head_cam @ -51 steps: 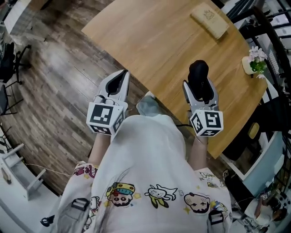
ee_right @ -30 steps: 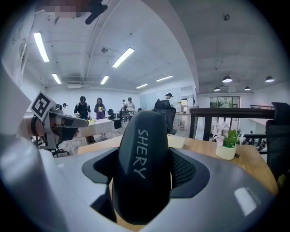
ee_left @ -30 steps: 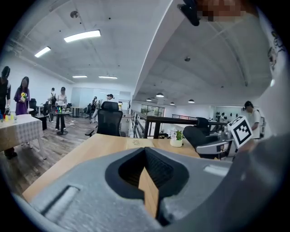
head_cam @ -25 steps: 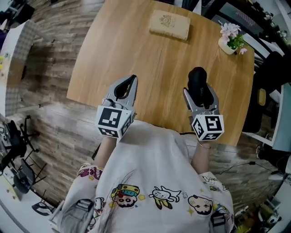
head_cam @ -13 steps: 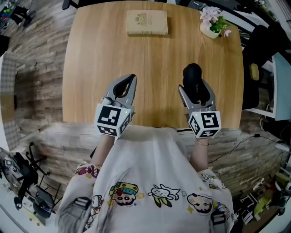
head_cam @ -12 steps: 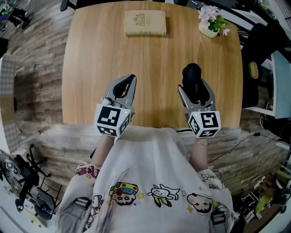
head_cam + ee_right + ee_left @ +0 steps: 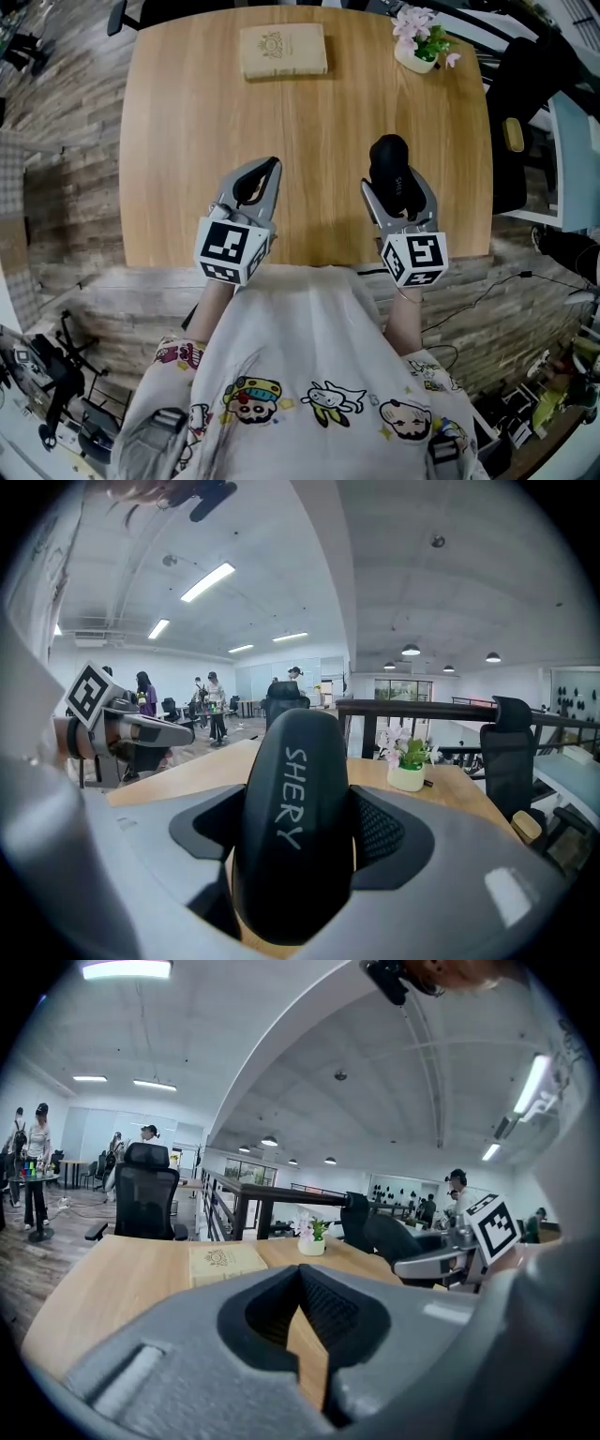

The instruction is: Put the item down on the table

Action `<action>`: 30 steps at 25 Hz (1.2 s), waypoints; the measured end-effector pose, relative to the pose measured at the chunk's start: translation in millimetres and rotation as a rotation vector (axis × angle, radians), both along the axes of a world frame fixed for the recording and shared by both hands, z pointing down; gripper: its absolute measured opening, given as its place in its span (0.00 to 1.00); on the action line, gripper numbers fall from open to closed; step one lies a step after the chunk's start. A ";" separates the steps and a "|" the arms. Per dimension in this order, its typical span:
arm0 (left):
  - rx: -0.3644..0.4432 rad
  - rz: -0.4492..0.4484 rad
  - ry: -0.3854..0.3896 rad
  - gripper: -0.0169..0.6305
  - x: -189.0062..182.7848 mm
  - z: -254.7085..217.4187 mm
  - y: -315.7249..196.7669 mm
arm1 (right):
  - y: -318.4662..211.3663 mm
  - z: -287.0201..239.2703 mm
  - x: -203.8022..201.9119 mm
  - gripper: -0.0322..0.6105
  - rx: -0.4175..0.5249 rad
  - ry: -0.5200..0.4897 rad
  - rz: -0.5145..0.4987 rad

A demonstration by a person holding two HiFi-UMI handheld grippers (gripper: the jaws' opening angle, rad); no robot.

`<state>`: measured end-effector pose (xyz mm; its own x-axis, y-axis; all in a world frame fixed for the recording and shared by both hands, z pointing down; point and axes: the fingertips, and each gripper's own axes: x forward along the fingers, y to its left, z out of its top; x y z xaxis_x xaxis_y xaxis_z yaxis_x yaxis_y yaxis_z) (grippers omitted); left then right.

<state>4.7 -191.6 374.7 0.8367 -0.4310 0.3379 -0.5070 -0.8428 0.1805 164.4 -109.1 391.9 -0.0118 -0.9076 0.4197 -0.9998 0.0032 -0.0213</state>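
The left gripper (image 7: 272,165) was out over the floor (image 7: 66,187) two seconds ago. Now it has come in over the near edge of the desk (image 7: 187,141). The right gripper (image 7: 397,187) has hardly moved and still holds the black case (image 7: 387,157).

In the left gripper view, the left gripper (image 7: 301,1274) has its jaws closed together at the tips, with nothing in them.

In the right gripper view, the right gripper (image 7: 295,803) has its jaws wide apart, pressed on both sides of the black case (image 7: 292,827). The case has white letters on it and sticks out past the jaw tips. It is up in the gripper, over the near right part of the desk.

There are two grippers and one black case. One tan book (image 7: 283,50) lies flat at the far edge of the desk. One small white pot (image 7: 417,54) with pink flowers stands at the far right corner. Both are well apart from the grippers.
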 end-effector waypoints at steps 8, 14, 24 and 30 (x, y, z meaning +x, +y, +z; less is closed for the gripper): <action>-0.013 -0.028 -0.003 0.02 -0.9 6.2 -2.0 | -3.0 2.9 1.3 0.60 -0.018 0.038 -0.045; -0.029 -0.032 -0.010 0.02 -0.2 15.2 -2.1 | -11.4 13.1 -3.0 0.60 -0.056 0.079 -0.106; -0.056 -0.032 -0.027 0.02 2.9 28.7 -6.4 | -29.1 45.8 -13.2 0.60 -0.153 0.140 -0.234; -0.068 -0.051 -0.038 0.02 0.7 36.9 -11.1 | -40.2 71.4 -22.9 0.60 -0.209 0.172 -0.318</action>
<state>5.4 -202.6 411.6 0.8003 -0.4477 0.3988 -0.5565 -0.8023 0.2160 141.6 -149.3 463.3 -0.1916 -0.7652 0.6147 -0.9387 0.3258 0.1130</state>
